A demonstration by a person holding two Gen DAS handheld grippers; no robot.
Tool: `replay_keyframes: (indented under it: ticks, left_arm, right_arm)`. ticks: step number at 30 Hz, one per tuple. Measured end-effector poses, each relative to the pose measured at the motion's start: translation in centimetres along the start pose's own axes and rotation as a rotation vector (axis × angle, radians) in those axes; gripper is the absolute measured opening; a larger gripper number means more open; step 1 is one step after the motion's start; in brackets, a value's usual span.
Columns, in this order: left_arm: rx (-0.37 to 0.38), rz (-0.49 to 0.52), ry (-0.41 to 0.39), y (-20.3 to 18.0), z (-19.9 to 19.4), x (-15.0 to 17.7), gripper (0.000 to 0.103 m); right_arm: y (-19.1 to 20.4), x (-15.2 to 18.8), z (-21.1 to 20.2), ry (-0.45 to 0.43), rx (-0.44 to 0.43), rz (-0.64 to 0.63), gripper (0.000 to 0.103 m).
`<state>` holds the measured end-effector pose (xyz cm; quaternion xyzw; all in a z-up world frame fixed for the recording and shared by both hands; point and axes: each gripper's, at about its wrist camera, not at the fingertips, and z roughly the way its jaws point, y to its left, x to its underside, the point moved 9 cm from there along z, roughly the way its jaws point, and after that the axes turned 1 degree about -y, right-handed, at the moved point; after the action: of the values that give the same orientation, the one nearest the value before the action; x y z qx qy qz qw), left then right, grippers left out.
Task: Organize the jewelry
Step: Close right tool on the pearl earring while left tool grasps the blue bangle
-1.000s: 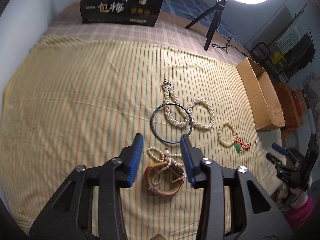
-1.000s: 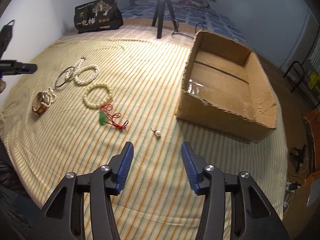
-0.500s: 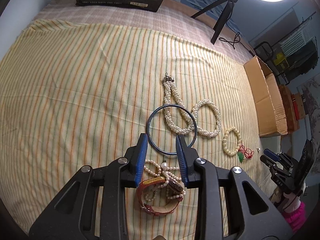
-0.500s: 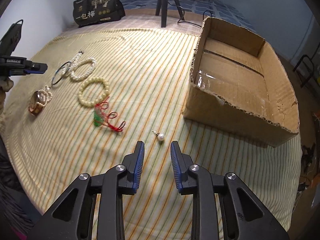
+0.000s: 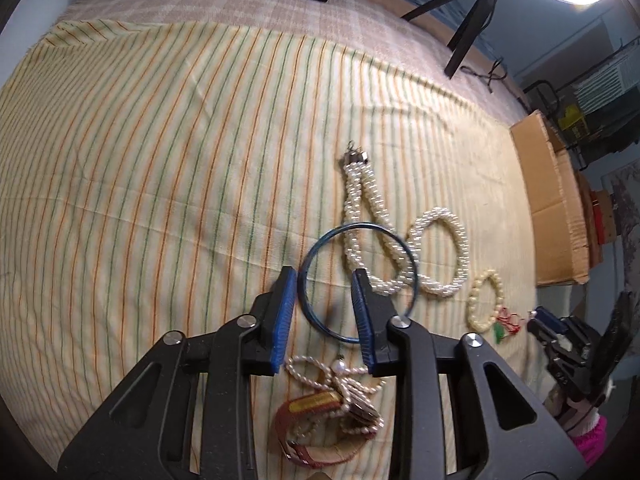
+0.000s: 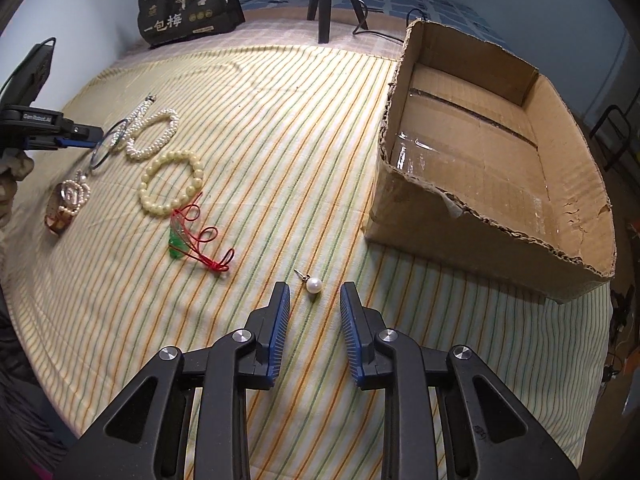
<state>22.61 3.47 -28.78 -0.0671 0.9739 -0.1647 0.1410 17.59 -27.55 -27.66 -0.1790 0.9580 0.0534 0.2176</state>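
On the striped cloth lies a blue bangle [image 5: 344, 338], and its left rim runs between the jaws of my left gripper [image 5: 322, 280]. The jaws are closing, and neither pad touches the rim. A twisted pearl necklace [image 5: 362, 196] crosses the bangle. A brown-strapped watch [image 5: 320, 412] tangled with a pearl strand lies under the gripper. My right gripper [image 6: 314, 289] stands open low over the cloth. A pearl earring [image 6: 313, 285] sits between its tips, touched by neither pad. Farther left are a cream bead bracelet [image 6: 172, 182] and a green pendant on red cord [image 6: 178, 240].
An open cardboard box [image 6: 480, 232] stands to the right of the earring, its torn front wall facing me. A black printed bag [image 6: 188, 12] and a tripod [image 6: 324, 0] stand at the far edge of the bed. My left gripper [image 6: 80, 138] shows at the left.
Both grippers have sunk toward the cloth and narrowed their jaws. The left moved forward from over the watch to the bangle's rim. The right closed in on the earring.
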Motion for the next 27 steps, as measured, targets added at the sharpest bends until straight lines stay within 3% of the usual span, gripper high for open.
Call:
replay_keyframes:
  ticks: [8, 14, 19, 27]
  left_arm:
    - [-0.054, 0.013, -0.022, 0.7, 0.7, -0.5, 0.003]
    - [-0.067, 0.033, -0.043, 0.3, 0.4, -0.4, 0.002]
    - [-0.065, 0.047, -0.064, -0.5, 0.0, -0.4, 0.002]
    - [-0.053, 0.08, -0.143, -1.7, -3.0, -0.5, 0.001]
  right_arm:
    - [0.0, -0.2, 0.7, 0.004, 0.001, -0.008, 0.024]
    - [-0.1, -0.4, 0.9, -0.001, -0.002, -0.007, 0.024]
    - [0.2, -0.2, 0.9, -0.003, -0.008, -0.013, 0.008]
    - [0.3, -0.3, -0.9, -0.042, -0.003, -0.021, 0.007]
